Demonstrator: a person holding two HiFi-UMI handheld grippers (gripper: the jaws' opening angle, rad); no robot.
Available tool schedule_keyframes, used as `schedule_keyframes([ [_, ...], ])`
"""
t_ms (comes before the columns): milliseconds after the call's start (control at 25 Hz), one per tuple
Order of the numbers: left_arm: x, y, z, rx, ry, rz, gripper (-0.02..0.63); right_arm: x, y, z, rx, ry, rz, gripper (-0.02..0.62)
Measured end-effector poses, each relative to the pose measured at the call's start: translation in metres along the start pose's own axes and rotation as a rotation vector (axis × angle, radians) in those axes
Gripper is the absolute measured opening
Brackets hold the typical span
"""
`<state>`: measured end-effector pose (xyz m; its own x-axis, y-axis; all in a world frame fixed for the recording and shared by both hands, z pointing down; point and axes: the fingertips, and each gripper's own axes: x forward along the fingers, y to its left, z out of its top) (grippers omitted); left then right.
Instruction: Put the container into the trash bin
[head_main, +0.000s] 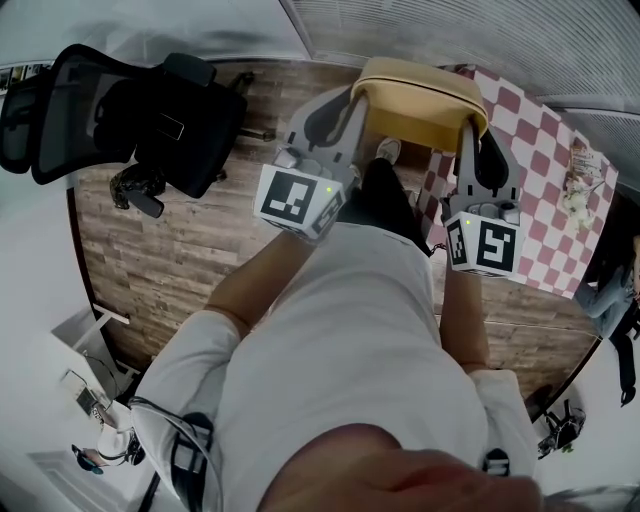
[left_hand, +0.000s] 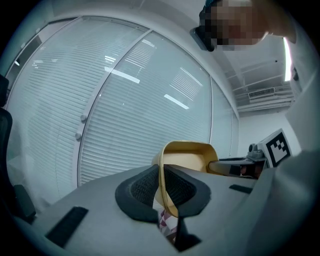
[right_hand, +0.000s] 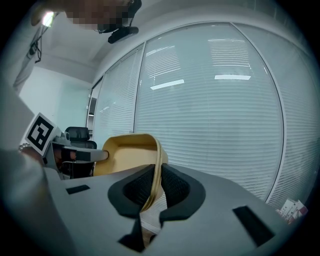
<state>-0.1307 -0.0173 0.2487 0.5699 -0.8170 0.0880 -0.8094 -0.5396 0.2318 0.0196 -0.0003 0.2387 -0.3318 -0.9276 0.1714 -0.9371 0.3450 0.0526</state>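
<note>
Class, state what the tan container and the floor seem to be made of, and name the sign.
The container: probably moulded pulp or thin plastic, matte tan; its wall is thin and smoothly curved. The floor: wood or wood-look laminate; plank seams and grain show.

**Container** (head_main: 420, 95): thin-walled, tan, smooth and matt; whether plastic or moulded pulp cannot be told.
**Left gripper** (left_hand: 162, 187) and **right gripper** (right_hand: 154, 187): matt grey plastic shells. Pads (left_hand: 142, 187) are black, rough, finely cross-hatched and rubbery in look.
**Floor** (head_main: 180, 250), centre left of the head view: wood-grain planks with a low sheen.
**Chair** (head_main: 70, 110), upper left: black mesh back.
**Checked cloth** (head_main: 540, 140), upper right: red and white, matt.
**Shirt** (head_main: 350, 330): white cloth.
**Blinds** (left_hand: 125, 115): smooth white slats.
</note>
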Motion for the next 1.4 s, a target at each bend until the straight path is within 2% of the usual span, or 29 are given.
schedule_keyframes([
  [760, 0.108, 0.011, 0.012, 0.040, 0.015, -0.040, 0.054, 0.069, -0.078, 0.005, 0.021, 0.005, -0.035, 0.055],
  [1400, 0.183, 0.006, 0.022, 0.058, 0.032, -0.010, 0.054, 0.114, -0.143, 0.007, 0.051, 0.002, -0.003, 0.055],
])
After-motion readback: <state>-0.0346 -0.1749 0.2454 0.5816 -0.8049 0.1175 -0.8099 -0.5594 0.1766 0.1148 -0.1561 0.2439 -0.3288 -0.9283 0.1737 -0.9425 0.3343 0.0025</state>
